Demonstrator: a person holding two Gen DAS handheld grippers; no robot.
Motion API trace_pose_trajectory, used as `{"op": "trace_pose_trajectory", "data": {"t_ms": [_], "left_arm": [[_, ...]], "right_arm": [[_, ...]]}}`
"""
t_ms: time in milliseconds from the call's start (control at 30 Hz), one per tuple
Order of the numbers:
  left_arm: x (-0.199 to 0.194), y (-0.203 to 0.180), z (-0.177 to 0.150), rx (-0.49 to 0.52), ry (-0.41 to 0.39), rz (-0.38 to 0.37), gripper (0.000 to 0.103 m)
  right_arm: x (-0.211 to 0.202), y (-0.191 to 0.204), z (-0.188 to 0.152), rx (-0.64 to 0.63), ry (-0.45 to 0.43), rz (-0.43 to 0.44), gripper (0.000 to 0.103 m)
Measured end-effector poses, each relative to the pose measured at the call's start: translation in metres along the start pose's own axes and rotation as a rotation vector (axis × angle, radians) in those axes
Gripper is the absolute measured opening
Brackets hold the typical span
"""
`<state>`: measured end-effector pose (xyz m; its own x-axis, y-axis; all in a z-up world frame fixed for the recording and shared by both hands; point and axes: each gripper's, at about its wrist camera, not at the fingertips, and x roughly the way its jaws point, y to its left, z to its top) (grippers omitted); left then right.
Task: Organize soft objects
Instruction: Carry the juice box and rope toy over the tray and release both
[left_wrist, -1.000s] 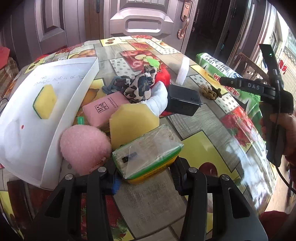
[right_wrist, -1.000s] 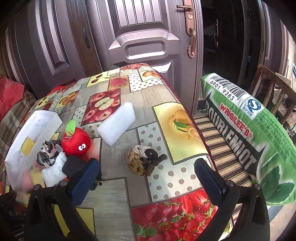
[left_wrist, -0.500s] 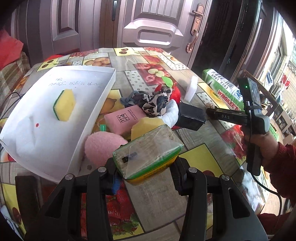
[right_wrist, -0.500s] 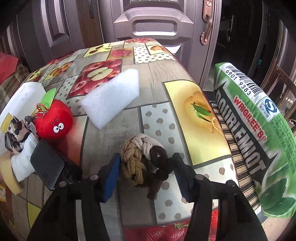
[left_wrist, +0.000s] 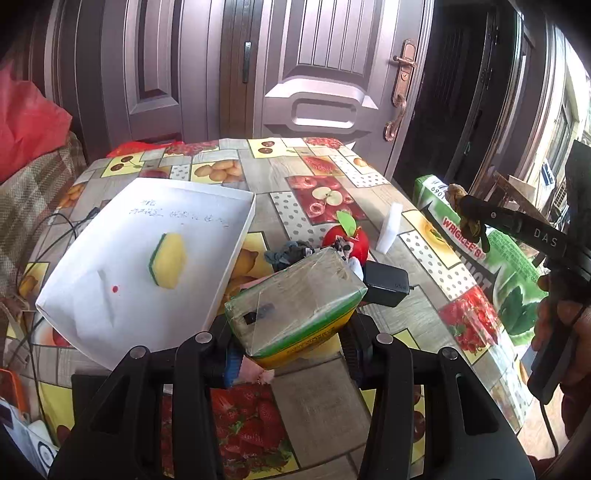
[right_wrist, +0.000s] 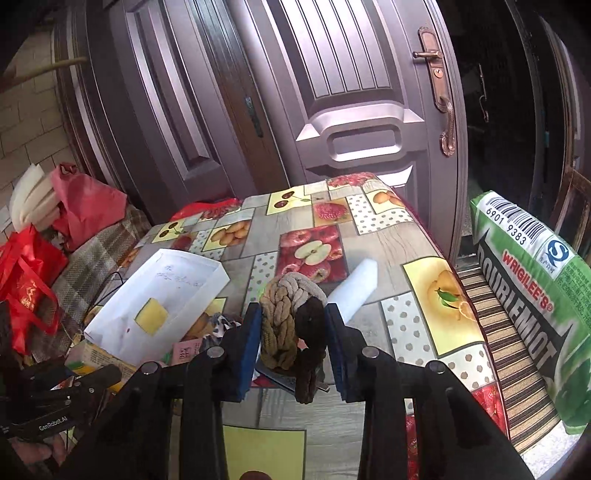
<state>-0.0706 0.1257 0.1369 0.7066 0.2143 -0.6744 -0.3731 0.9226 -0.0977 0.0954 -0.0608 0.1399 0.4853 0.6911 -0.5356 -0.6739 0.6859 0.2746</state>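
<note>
Left hand-held gripper (left_wrist: 291, 341) clamped on a plastic-wrapped tissue pack (left_wrist: 295, 301), green and yellow at its lower edge, held tilted above the table (left_wrist: 321, 402). Just left of the pack, a white cardboard box (left_wrist: 110, 295), open-topped, with handwriting on its inner wall and 1 yellow-and-green sponge (left_wrist: 168, 260) lying inside. Beyond the pack, partly hidden by it, a red apple plush (left_wrist: 349, 238) with a green leaf, a dark patterned cloth (left_wrist: 288, 254) and a black power adapter (left_wrist: 388, 282) close together on the fruit-print tablecloth. Farther right, a white foam block (left_wrist: 389, 229) standing apart from them.

Right hand-held gripper (right_wrist: 293, 330) closed around a braided rope knot (right_wrist: 282, 319), tan, grey and dark brown, lifted clear of the table with a dark tail hanging below the blue pads (right_wrist: 253, 332). Same knot seen from the left wrist view at the tip of the right tool, raised in front of a green Wrigley's-print cushion (right_wrist: 535, 295) resting on a striped seat beside the table.
</note>
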Motion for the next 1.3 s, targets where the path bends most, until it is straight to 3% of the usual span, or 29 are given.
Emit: {"op": "trace_pose_trajectory", "data": {"t_ms": [300, 800, 1300], "left_arm": [[-0.038, 0.02, 0.023, -0.034, -0.096, 0.072, 0.044], [-0.069, 0.029, 0.042, -0.029, -0.241, 0.106, 0.044], [-0.068, 0.068, 0.056, -0.085, -0.286, 0.126, 0.044]], "right_arm": [[-0.023, 0.034, 0.013, -0.045, -0.078, 0.097, 0.034], [-0.035, 0.06, 0.025, -0.1, -0.153, 0.133, 0.034], [-0.003, 0.115, 0.033, -0.223, -0.116, 0.212, 0.034]]}}
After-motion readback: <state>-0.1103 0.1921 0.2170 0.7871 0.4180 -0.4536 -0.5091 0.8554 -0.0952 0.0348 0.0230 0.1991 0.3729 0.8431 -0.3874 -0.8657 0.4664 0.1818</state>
